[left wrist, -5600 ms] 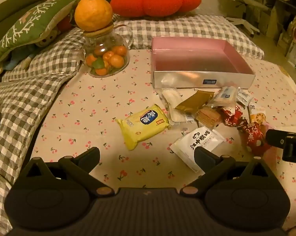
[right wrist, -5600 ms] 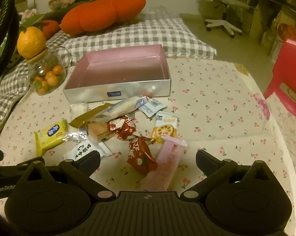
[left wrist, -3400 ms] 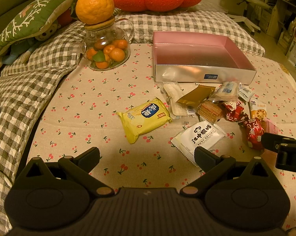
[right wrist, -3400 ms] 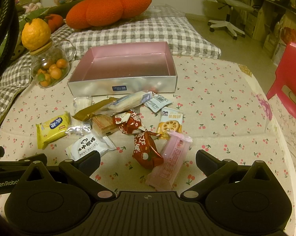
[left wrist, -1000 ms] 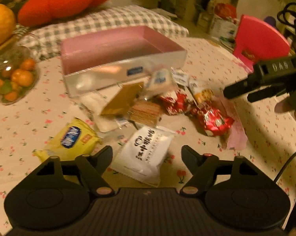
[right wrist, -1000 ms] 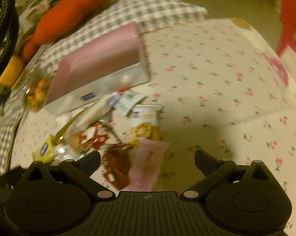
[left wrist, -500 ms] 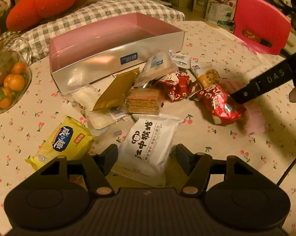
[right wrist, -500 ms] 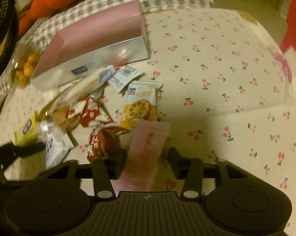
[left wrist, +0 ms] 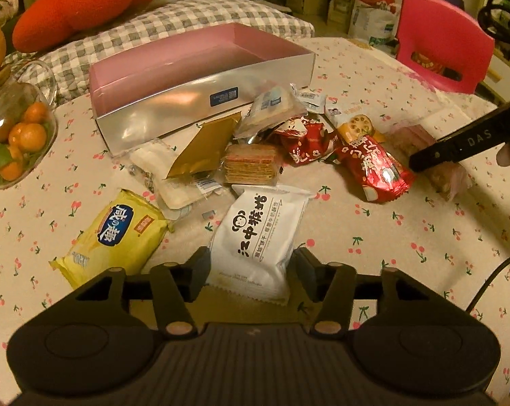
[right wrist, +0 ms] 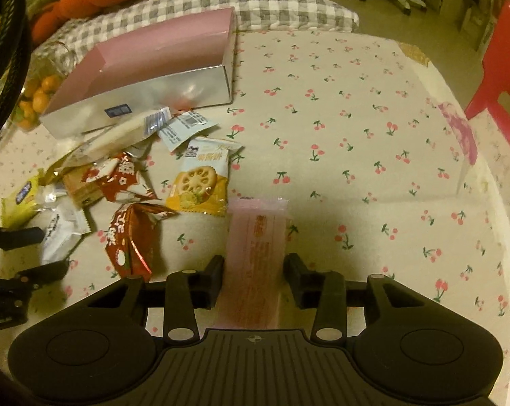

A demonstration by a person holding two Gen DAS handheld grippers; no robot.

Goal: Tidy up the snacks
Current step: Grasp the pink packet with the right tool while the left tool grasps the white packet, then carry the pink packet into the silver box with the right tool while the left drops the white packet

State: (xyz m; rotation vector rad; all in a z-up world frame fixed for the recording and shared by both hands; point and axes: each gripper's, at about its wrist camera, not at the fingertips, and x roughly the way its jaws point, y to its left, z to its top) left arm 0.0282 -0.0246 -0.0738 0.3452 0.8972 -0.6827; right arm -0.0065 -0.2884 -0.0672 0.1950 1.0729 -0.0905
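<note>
Now, step: picking up, one snack per gripper, box (left wrist: 200,98) empty ahead of both.
Left gripper (left wrist: 251,264): jaws closing around white pack (left wrist: 258,233); fingers (left wrist: 197,267) flank its near end, firm contact not clear, so not yet gripped.
Right gripper (right wrist: 253,270): jaws opening slightly around pink bar (right wrist: 255,247); left finger touching its edge, right finger just clear; bar flat on cloth (right wrist: 356,135), not clenched.
Next move: probably squeeze fully, lift, carry forward over box's silver wall, release inside.
Left view only: yellow pack (left wrist: 119,233) just left of jaws, wafer stack (left wrist: 251,169), gold sachet (left wrist: 204,149), jar of oranges (left wrist: 14,135) far left.
Right view only: lotus-biscuit pack (right wrist: 200,179) front, bar's whole length, bare cloth to the right.
Risk: thin wrappers likely to slip.
</note>
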